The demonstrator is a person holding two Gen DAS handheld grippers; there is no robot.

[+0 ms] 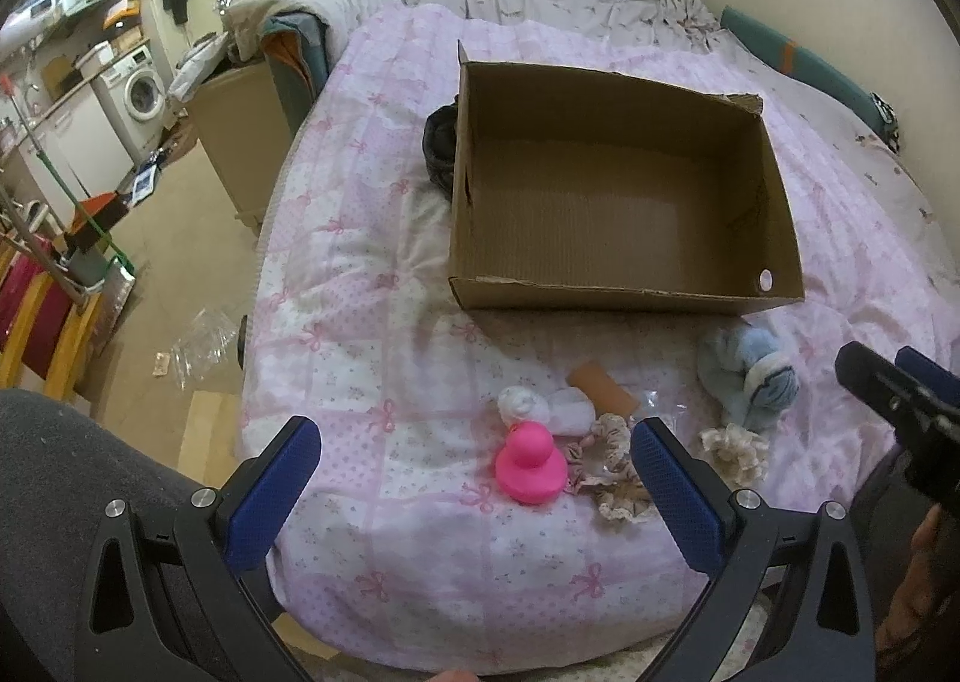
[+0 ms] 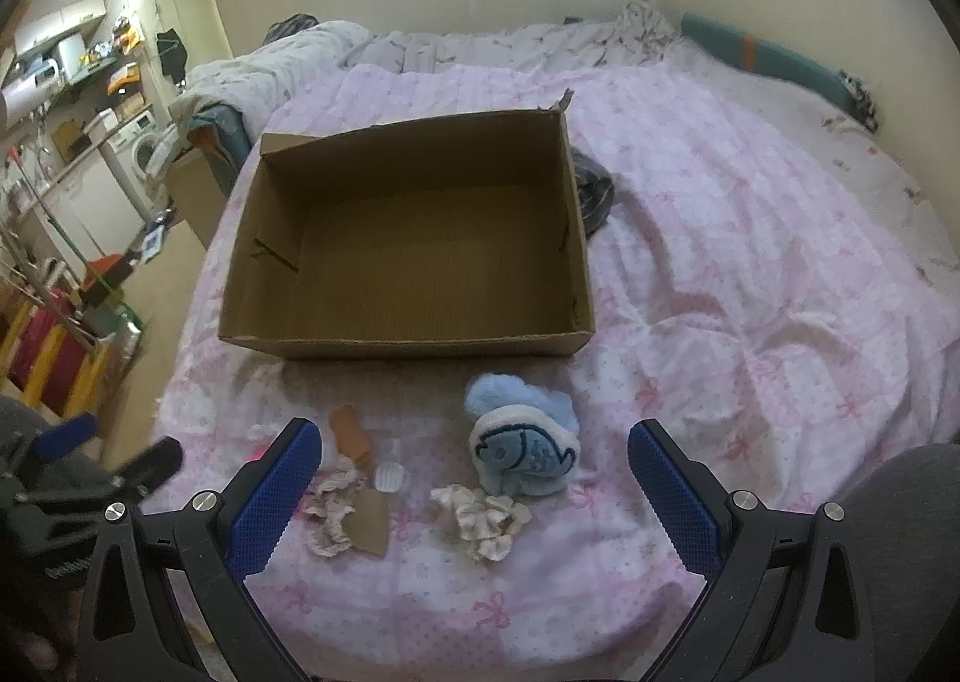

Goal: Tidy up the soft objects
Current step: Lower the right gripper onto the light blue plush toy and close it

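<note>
Pink quilted bed [image 2: 750, 238] | cardboard box [image 2: 414, 349] empty | soft items lie loose near it: pink duck [image 1: 531, 463], blue fish plush [image 2: 522, 451], scrunchies [image 2: 483, 514] | left gripper [image 1: 474, 493] and right gripper [image 2: 474, 493] jaws wide, nothing held | risk: scrunchie snagged alongside plush; box shifted on soft quilt.

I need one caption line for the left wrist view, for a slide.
Open left gripper hovers over pink rubber duck before empty brown cardboard box on pink quilt.

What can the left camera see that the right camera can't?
Only the left view clearly shows the pink duck and white sock. Only the right view shows the fish picture on the blue plush and the small brown card. Both show the empty cardboard box, frilly scrunchies and pink quilt, with each tool open.
</note>
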